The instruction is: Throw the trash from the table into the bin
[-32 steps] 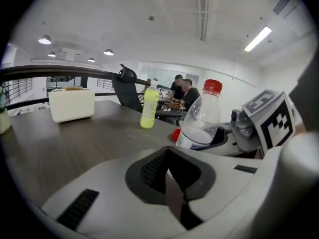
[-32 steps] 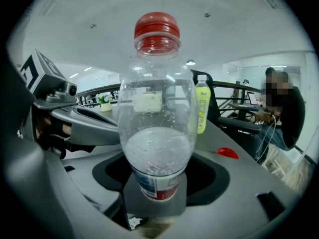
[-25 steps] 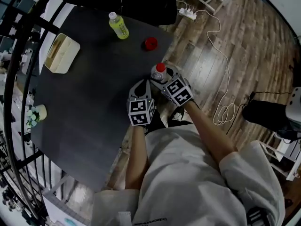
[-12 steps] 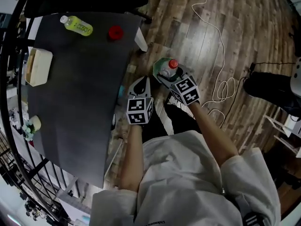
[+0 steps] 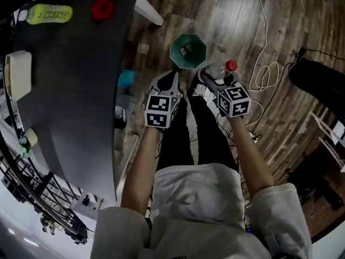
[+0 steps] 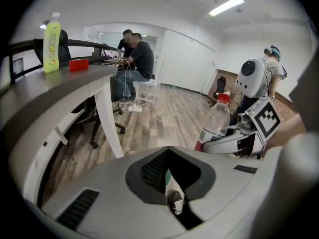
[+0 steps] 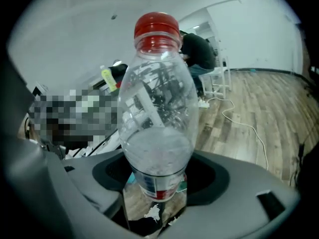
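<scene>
A green octagonal bin (image 5: 188, 50) stands on the wooden floor beyond the table's corner, with a small item inside. My right gripper (image 5: 210, 81) is shut on a clear plastic bottle with a red cap (image 5: 219, 70), held just right of the bin's rim. In the right gripper view the bottle (image 7: 157, 118) stands upright between the jaws of the right gripper (image 7: 157, 183). My left gripper (image 5: 171, 77) is shut and empty, just below the bin's left side. Its view shows the left gripper (image 6: 169, 171) and the held bottle (image 6: 217, 121).
On the dark table (image 5: 70, 101) at the left lie a yellow-green bottle (image 5: 48, 14), a red object (image 5: 102, 8) and a white box (image 5: 19, 73). White cables (image 5: 260, 74) run over the floor at the right. People sit at a far desk (image 6: 137, 59).
Both grippers have swung away from the table and come down over the floor beside the green bin. The bottle has stayed in the right gripper.
</scene>
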`<state>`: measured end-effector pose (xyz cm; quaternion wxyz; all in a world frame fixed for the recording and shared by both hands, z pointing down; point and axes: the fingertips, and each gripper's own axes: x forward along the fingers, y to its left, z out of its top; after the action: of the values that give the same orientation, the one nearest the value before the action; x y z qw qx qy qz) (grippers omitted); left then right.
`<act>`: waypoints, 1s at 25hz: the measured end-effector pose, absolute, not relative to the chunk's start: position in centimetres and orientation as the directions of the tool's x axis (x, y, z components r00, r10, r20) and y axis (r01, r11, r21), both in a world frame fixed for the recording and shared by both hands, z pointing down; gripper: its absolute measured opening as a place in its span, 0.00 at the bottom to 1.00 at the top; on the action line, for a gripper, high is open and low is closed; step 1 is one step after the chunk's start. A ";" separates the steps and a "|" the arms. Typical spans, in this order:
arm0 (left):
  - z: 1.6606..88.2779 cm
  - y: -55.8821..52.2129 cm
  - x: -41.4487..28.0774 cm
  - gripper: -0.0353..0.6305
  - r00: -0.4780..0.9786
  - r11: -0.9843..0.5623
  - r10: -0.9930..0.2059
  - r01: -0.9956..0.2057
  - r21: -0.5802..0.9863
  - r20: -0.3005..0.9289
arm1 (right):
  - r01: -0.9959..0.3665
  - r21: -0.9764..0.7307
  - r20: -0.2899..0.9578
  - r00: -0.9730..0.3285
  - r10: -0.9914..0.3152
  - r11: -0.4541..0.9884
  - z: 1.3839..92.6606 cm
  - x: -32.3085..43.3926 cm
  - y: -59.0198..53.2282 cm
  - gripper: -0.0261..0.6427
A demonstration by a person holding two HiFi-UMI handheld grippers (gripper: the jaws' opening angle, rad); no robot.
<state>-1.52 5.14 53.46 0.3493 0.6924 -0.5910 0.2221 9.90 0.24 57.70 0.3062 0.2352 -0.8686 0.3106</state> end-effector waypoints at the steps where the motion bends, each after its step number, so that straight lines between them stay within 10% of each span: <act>1: 54.5 5.1 -1.4 0.09 0.210 -0.061 -0.654 -0.972 0.226 0.727 | -0.625 -0.409 0.682 -0.693 -0.233 0.665 58.8 10.6 0.1 0.52; 25: 85.0 5.1 -0.3 0.09 0.371 -0.252 -0.535 -0.928 0.275 0.760 | -0.677 -0.387 0.724 -0.644 -0.249 0.626 87.9 5.7 1.2 0.52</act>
<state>-0.28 5.08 84.95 0.3637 0.7436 -0.4916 0.2702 5.74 1.18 87.89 0.3206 0.2746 -0.8428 0.3339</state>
